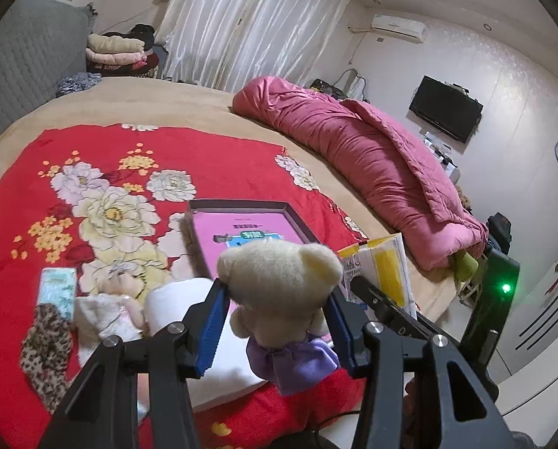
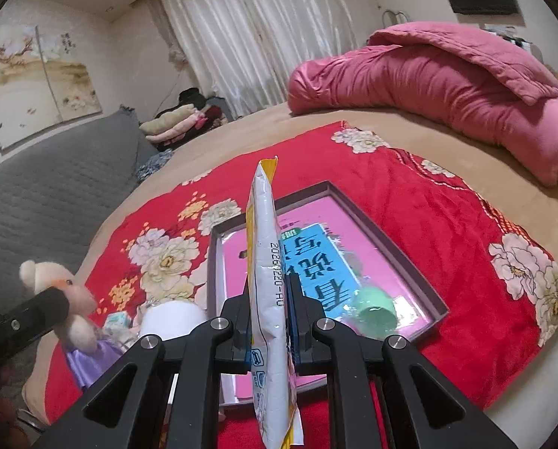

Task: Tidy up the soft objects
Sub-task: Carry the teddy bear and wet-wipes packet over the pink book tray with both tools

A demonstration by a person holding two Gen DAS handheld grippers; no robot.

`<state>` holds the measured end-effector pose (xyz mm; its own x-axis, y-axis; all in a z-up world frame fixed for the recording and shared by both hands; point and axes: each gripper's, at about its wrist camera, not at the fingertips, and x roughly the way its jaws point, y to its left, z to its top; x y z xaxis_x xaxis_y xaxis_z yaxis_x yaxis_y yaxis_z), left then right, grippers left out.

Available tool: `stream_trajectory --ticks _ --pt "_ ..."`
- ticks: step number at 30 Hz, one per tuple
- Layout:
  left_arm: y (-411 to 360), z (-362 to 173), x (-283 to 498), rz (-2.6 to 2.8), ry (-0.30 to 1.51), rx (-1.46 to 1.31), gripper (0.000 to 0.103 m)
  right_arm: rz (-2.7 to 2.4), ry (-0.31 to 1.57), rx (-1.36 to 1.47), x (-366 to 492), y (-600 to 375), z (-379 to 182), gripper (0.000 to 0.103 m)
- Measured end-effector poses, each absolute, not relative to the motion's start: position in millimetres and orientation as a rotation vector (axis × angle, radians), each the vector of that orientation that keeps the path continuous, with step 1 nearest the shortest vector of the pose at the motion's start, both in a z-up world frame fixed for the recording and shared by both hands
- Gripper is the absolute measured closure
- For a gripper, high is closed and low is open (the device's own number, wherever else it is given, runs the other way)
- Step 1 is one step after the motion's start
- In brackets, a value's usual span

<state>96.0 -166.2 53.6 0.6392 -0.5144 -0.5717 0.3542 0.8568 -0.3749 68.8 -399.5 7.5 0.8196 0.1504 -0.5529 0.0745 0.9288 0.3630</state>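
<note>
Left gripper (image 1: 279, 321) pinching a cream teddy bear (image 1: 279, 280) at the body, blue pads (image 1: 213, 331) pressed to either side, purple skirt hanging below the fingers, head upright above them. Held clear of the bed, above the near edge of a shallow box (image 1: 237, 207) with a pink liner. Just left of that gripper: a white roll (image 1: 174, 305), a second small plush in a pale dress (image 1: 114, 310), a teal tissue packet (image 1: 58, 292) and a leopard-print cloth (image 1: 45, 351), all lying on the red floral blanket (image 1: 91, 149). To its right, close by, a white and yellow packet (image 1: 387, 273) gripped by the other tool.

Right gripper (image 2: 269, 310) pressed together on that white and yellow packet (image 2: 265, 262), thin edge toward the camera, top corner standing well above the fingers, bottom trailing below them. Straight ahead and below: the box (image 2: 391, 224), open, with a blue printed sheet and a green roll (image 2: 376, 312) lying inside near its right front corner. Off to the left, the bear (image 2: 60, 295) in the left gripper's fingers, face turned right.

Farther off from both: a rolled pink quilt (image 1: 372, 157) on the tan bed cover (image 1: 166, 101), a grey padded headboard (image 2: 46, 194) at far left, folded clothes (image 1: 118, 52) stacked by white curtains (image 1: 256, 18).
</note>
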Motion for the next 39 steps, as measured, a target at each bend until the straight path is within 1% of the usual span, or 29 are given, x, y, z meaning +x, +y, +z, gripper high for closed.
stream_trajectory --ticks 14,20,39 --pt "-229.1 13.8 126.0 -0.542 0.823 -0.157 0.052 0.010 0.602 0.428 67.6 -421.2 0.8 0.089" --pt "-236.9 -1.1 137.4 -0.542 0.869 -0.166 0.052 0.001 0.606 0.431 68.4 -423.5 -1.7 0.089" --pt "-242.8 -34.0 155.9 -0.489 0.963 -0.070 0.052 0.028 0.679 0.430 84.9 -421.0 -25.1 0.089"
